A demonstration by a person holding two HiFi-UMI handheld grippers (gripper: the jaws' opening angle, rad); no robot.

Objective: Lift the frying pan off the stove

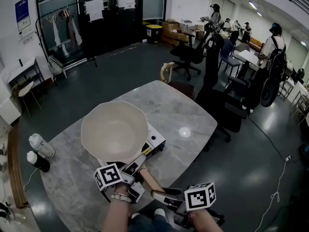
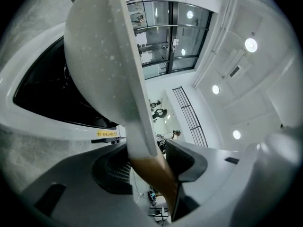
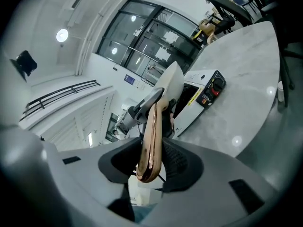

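The frying pan (image 1: 114,131) handle (image 1: 147,178), directed to the table's (image 1: 193,124) near edge, is clamped by the left gripper (image 2: 149,157) and, at its end, the right gripper (image 3: 151,157).

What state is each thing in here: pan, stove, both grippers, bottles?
Frying pan: empty, upright, over the stove, not visibly lifted.
Stove: under the pan; on or off cannot be told.
Left gripper: shut on the handle, near the pan.
Right gripper: shut on the handle's far end.
Two bottles: upright, capped.
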